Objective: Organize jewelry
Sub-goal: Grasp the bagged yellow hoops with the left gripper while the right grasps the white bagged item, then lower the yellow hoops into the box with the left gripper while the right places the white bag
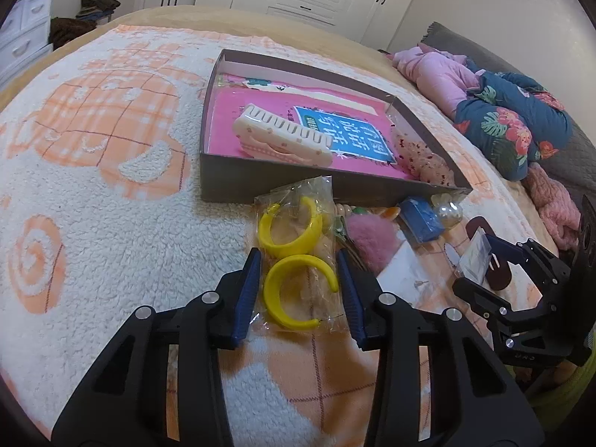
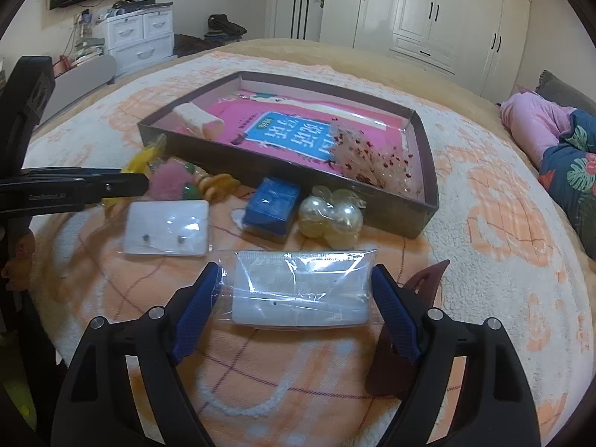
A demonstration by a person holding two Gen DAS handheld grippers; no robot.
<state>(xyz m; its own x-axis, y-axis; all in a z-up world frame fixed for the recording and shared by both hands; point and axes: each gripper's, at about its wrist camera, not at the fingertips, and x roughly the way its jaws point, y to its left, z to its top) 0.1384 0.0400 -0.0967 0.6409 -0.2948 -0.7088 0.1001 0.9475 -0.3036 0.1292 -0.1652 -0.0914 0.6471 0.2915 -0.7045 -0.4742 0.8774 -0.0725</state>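
A clear bag with two yellow hoop earrings (image 1: 294,253) lies on the fleece blanket in front of the brown cardboard box (image 1: 260,190). My left gripper (image 1: 298,253) is shut on it, with a blue pad against each side of the bag. In the right wrist view, my right gripper (image 2: 295,267) is shut wide on a clear bag holding a white card (image 2: 301,294), whose plastic is crumpled against the pads. The box (image 2: 260,164) holds a pink book, a white hair clip (image 1: 283,138) and a speckled clip (image 2: 372,156).
Along the box front lie a pink pompom (image 1: 368,238), a blue box (image 2: 272,205), pearly balls (image 2: 331,216), orange beads (image 2: 219,182) and a stud earring card (image 2: 167,227). A brown hair clip (image 2: 424,283) sits under my right finger. Folded bedding (image 1: 514,130) lies to the right.
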